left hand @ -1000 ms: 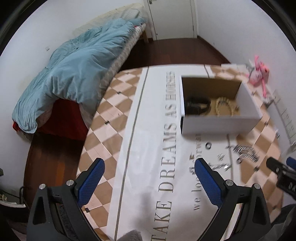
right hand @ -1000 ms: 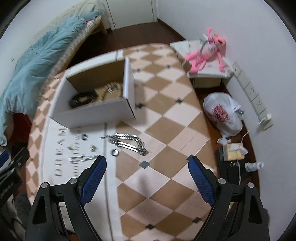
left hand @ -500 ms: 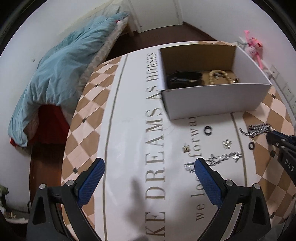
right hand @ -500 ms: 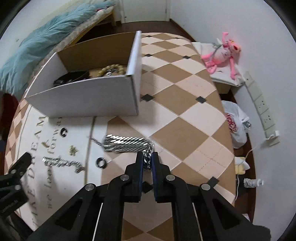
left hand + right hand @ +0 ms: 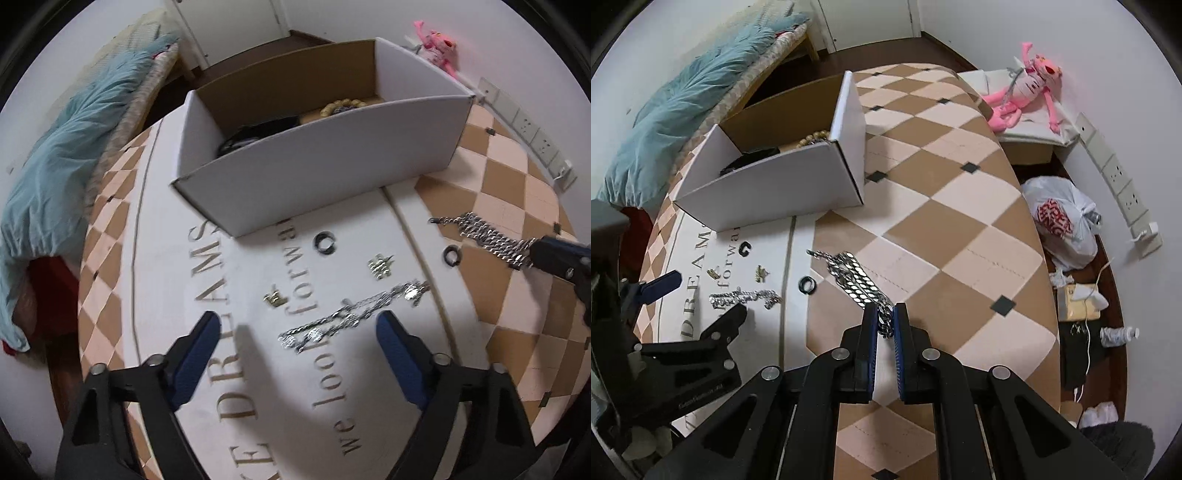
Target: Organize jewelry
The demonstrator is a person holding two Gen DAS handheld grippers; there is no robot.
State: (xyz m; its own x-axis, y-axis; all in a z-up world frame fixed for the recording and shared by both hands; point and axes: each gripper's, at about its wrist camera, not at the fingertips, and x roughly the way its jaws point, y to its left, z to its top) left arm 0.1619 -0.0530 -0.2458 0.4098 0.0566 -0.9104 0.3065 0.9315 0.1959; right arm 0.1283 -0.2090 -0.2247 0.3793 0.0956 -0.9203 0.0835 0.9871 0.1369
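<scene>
A white cardboard box (image 5: 325,162) (image 5: 783,192) stands on the table with a black band (image 5: 258,133) and a beaded bracelet (image 5: 341,105) inside. My right gripper (image 5: 885,317) is shut on one end of a heavy silver chain (image 5: 855,277) (image 5: 487,236) that trails on the table toward the box. My left gripper (image 5: 295,332) is open and low over a thin silver necklace (image 5: 351,317) (image 5: 746,297). Two black rings (image 5: 324,242) (image 5: 451,254) and two small gold earrings (image 5: 380,264) (image 5: 275,297) lie in front of the box.
The round table has a checkered cloth (image 5: 945,229) with a white lettered panel (image 5: 207,280). A bed with a blue duvet (image 5: 55,177) is to the left. A pink plush toy (image 5: 1027,88), a plastic bag (image 5: 1060,221) and floor clutter lie to the right.
My right gripper shut on the heavy chain's end and has dragged it. My left gripper dropped forward and now straddles the thin necklace, still open.
</scene>
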